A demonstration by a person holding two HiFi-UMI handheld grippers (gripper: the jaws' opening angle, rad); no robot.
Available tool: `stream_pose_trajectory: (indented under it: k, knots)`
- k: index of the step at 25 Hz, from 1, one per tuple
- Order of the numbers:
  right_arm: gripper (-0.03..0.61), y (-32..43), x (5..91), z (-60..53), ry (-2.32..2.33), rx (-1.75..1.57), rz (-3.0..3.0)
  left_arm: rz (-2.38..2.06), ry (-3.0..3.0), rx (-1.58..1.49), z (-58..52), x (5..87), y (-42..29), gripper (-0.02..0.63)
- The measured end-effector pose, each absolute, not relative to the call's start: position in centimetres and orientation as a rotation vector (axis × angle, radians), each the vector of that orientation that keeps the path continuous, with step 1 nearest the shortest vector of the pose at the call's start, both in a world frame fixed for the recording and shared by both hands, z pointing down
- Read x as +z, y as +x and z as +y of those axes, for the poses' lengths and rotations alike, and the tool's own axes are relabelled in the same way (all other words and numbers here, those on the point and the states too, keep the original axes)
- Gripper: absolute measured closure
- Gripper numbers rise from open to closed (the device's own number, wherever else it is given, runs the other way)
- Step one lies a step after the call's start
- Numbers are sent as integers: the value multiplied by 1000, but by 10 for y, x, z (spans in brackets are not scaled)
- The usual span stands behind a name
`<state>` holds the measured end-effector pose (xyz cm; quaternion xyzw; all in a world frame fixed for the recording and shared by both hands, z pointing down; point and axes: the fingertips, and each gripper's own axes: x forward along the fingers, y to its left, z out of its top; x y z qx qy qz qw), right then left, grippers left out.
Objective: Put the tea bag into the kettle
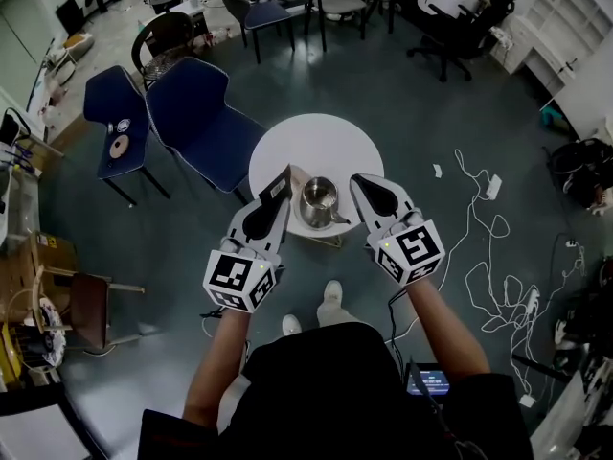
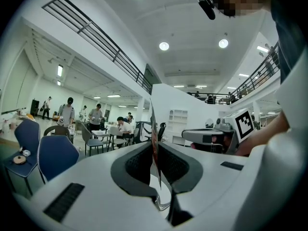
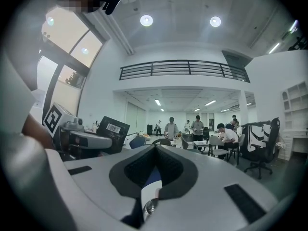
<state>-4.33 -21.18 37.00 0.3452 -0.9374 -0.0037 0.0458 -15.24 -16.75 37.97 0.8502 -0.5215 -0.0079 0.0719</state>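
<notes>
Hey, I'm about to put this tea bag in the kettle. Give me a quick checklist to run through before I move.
1. Tea bag packet gripped: ok. The left gripper is shut on it; the left gripper view shows it edge-on between the jaws.
2. Kettle mouth open: ok. The head view shows no lid on it.
3. Packet above the mouth: not ok. It sits to the kettle's left, outside the rim.
4. Right gripper out of the way: ok. It is shut, empty and to the kettle's right.
5. Kettle upright on the round table: ok.
6. Bag out of its wrapper: cannot tell.
</notes>
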Motion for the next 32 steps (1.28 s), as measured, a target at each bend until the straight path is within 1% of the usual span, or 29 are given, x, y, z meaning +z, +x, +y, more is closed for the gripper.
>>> stream_pose_trajectory:
  k: [10, 22, 32]
  knots:
    - [560, -17, 392, -268, 1014, 69, -2875, -1570, 2469, 66, -218, 413, -118, 578]
    - [560, 0, 424, -314, 961, 136, -2852, -1540, 2411, 145, -261, 457, -99, 578]
    - [560, -6, 446, -354, 905, 156, -2837, -1481, 2343, 328, -303, 507, -92, 578]
